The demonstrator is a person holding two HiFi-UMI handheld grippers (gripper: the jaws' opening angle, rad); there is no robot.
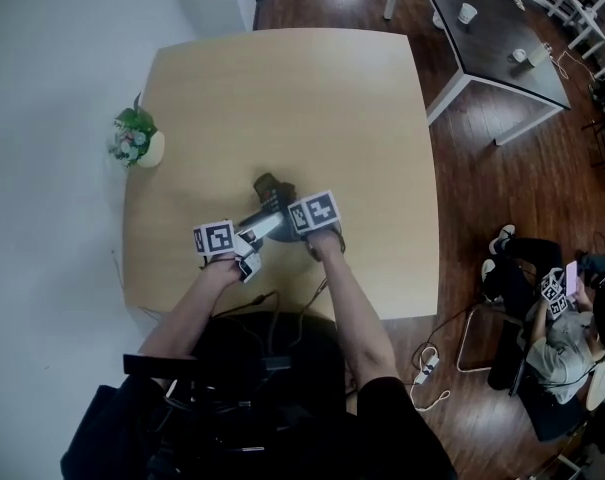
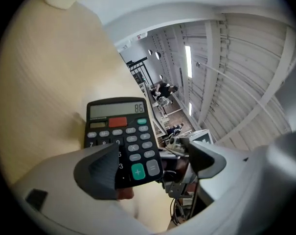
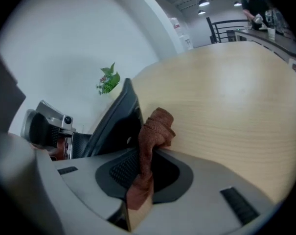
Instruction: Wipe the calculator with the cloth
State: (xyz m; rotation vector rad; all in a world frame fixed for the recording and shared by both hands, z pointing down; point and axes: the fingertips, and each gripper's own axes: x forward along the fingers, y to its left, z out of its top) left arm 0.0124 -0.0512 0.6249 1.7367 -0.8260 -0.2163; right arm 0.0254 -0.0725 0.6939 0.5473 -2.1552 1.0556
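I read left hand-held gripper point(image 2: 152, 153) spread, calculator point(image 2: 119, 131) between its jaws; right hand-held gripper point(image 3: 144, 166) pinches cloth point(image 3: 157, 126) beside calculator's edge, counter point(image 3: 226, 97) open ahead and rightward

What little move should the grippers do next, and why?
Probably rub the cloth across the calculator's keys. The right gripper is pinching the brown cloth right next to the calculator. The left gripper has its jaws wide open and is not squeezing the calculator, so a gentle rub seems best.
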